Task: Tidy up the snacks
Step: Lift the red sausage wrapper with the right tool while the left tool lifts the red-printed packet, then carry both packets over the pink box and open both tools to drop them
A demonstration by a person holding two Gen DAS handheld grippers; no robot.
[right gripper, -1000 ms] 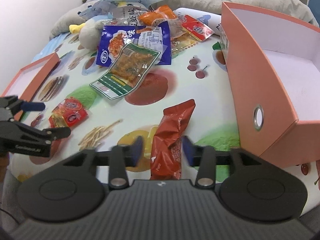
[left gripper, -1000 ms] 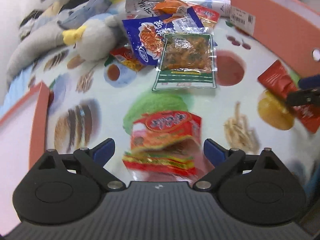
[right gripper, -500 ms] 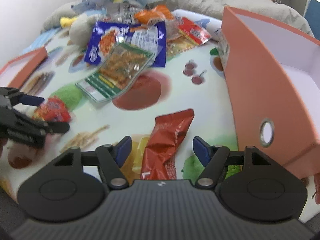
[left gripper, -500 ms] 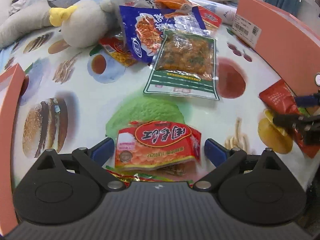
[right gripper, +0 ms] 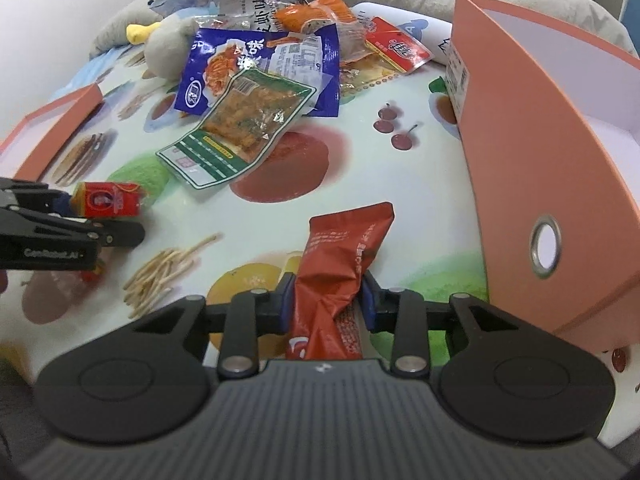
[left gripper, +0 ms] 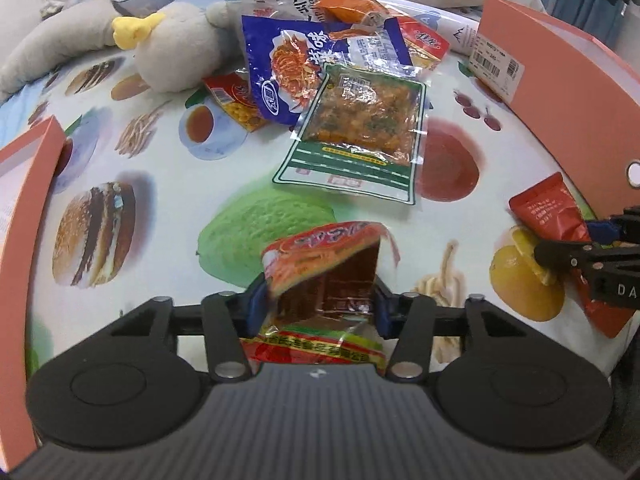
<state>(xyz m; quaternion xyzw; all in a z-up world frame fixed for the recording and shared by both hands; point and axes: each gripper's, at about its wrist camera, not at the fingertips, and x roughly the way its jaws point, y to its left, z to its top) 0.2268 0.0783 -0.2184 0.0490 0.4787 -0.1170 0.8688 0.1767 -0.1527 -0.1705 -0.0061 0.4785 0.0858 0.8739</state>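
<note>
Your left gripper (left gripper: pixel 316 306) has its fingers clamped on the red packet (left gripper: pixel 320 276), which bends up between them just above the cloth (left gripper: pixel 160 216). Your right gripper (right gripper: pixel 326 300) is pinched tight on the red pouch (right gripper: pixel 340 264); its far end points away from you, just left of the orange box (right gripper: pixel 540 152). Left of that box, past the printed fries and the red blob, the green pack (right gripper: pixel 244 120) lies flat on the cloth. Beyond it, overlapped at its near edge, sits the blue bag (right gripper: pixel 256 60). Farther back, still left of the box, an orange packet (right gripper: pixel 316 12) and a small red sachet (right gripper: pixel 398 48) top the pile. The plush toy (right gripper: pixel 160 48) lies at the pile's left.
</note>
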